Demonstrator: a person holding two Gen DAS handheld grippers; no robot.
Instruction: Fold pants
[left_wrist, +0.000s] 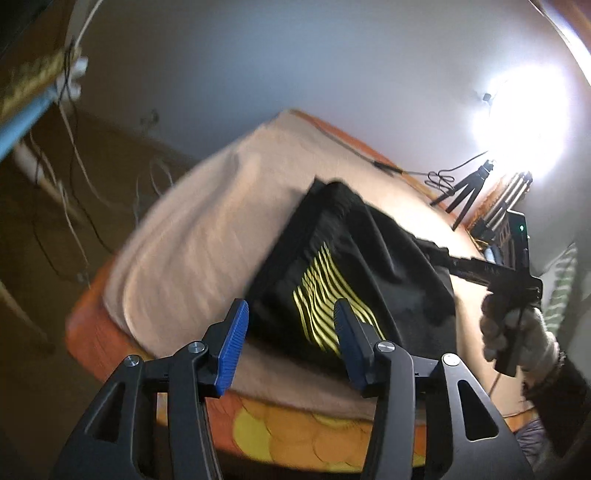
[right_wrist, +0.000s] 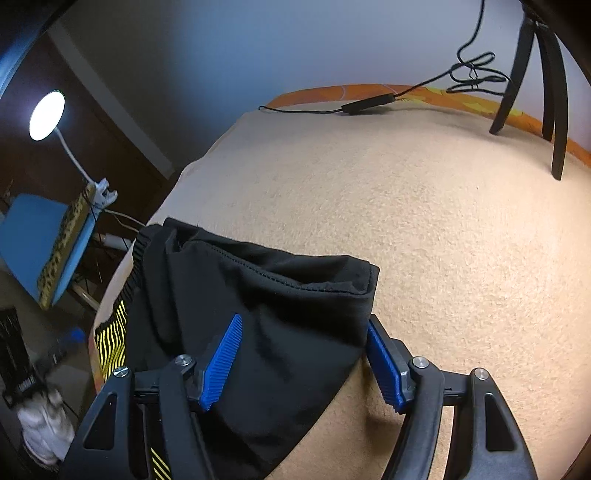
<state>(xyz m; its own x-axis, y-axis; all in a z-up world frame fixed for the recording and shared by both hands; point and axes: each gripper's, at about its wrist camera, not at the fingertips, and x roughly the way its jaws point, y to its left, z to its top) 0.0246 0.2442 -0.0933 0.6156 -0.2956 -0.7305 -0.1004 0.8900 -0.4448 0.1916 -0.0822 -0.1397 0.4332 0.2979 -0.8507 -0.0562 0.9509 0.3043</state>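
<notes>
Our left tool (left_wrist: 290, 325) hangs wide apart and empty above the near edge of the black pants (left_wrist: 354, 266). Our right tool (right_wrist: 304, 356) is spread too, its blue pads (right_wrist: 221, 363) either side of a bunched fold (whether they touch the cloth we cannot tell). The pants lie on a beige blanket (right_wrist: 424, 229) over the bed; their yellow stripes are partly hidden, and the left view is blurred.

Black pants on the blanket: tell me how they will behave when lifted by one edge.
The black pants will probably flop and drape, since they already lie in soft creases on the beige blanket. They look light, a thin fabric. The stacked layers may slide apart, as the right gripper stands open around one fold.
</notes>
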